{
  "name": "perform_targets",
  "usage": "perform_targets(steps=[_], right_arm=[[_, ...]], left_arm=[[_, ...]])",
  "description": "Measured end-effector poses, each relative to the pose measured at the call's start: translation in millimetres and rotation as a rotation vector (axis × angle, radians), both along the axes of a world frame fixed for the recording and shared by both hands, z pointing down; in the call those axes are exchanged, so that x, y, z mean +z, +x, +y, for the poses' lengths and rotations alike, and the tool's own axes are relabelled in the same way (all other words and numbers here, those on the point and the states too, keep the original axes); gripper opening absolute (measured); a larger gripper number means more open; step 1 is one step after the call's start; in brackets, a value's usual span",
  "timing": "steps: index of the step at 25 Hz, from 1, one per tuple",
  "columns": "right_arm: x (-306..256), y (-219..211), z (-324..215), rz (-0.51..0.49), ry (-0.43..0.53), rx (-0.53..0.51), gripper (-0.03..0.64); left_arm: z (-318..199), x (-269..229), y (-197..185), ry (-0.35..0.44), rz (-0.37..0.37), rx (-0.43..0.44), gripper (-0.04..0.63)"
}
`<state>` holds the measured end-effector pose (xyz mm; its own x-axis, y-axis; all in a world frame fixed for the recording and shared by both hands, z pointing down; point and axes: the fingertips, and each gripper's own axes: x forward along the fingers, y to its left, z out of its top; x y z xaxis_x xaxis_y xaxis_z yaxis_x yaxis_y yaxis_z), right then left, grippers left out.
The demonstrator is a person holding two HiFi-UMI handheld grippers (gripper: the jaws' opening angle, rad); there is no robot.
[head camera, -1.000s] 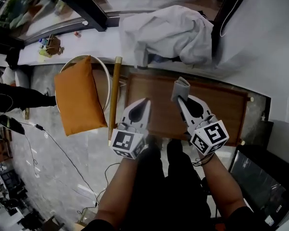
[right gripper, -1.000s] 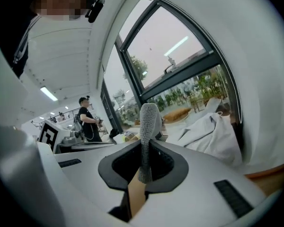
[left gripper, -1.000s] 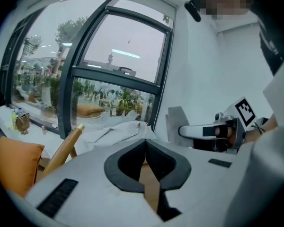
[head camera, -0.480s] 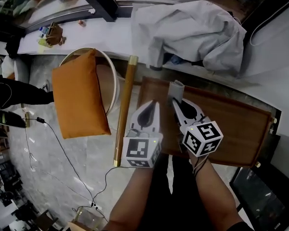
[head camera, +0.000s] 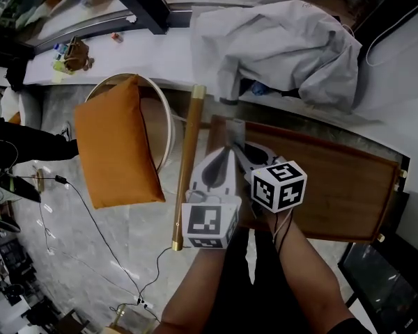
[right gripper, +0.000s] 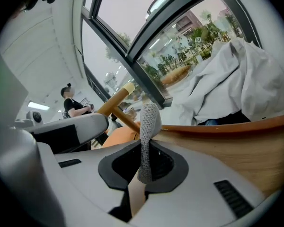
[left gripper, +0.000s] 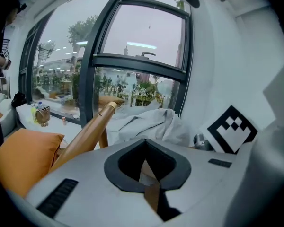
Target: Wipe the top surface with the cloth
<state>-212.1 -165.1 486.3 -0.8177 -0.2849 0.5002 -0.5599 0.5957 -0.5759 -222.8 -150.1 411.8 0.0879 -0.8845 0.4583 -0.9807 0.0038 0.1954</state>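
A folded grey cloth (head camera: 235,129) sticks up out of my right gripper (head camera: 238,145), which is shut on it above the left end of the brown wooden table top (head camera: 327,179). In the right gripper view the cloth (right gripper: 148,122) stands upright between the jaws, with the table top (right gripper: 236,148) to the right. My left gripper (head camera: 224,153) hangs close beside the right one at the table's left edge. In the left gripper view my left gripper (left gripper: 145,148) is shut with nothing in it.
A wooden pole (head camera: 187,179) lies along the table's left side. Left of it, an orange cushion (head camera: 115,145) rests on a round chair (head camera: 164,117). A pale grey garment (head camera: 279,44) is heaped on the white sill behind the table. Cables cross the marble floor (head camera: 90,221).
My right gripper has carried the cloth leftward along the table to its left end, and now sits right beside the left gripper. The left gripper has barely moved.
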Motion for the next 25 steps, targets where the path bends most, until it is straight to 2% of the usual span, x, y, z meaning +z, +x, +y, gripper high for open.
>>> perform_targets(steps=[5, 9, 16, 25], right_arm=[[11, -14, 3, 0.022, -0.040, -0.004, 0.037], [22, -5, 2, 0.072, -0.088, 0.009, 0.037], [27, 43, -10, 0.142, -0.108, 0.082, 0.037], [28, 127, -27, 0.199, -0.123, 0.187, 0.037]], left_arm=[[5, 2, -6, -0.006, 0.010, -0.001, 0.012], [4, 4, -1, -0.007, 0.006, 0.016, 0.012], [2, 22, 23, -0.036, 0.023, 0.054, 0.011], [-12, 46, 86, -0.078, 0.042, 0.147, 0.012]])
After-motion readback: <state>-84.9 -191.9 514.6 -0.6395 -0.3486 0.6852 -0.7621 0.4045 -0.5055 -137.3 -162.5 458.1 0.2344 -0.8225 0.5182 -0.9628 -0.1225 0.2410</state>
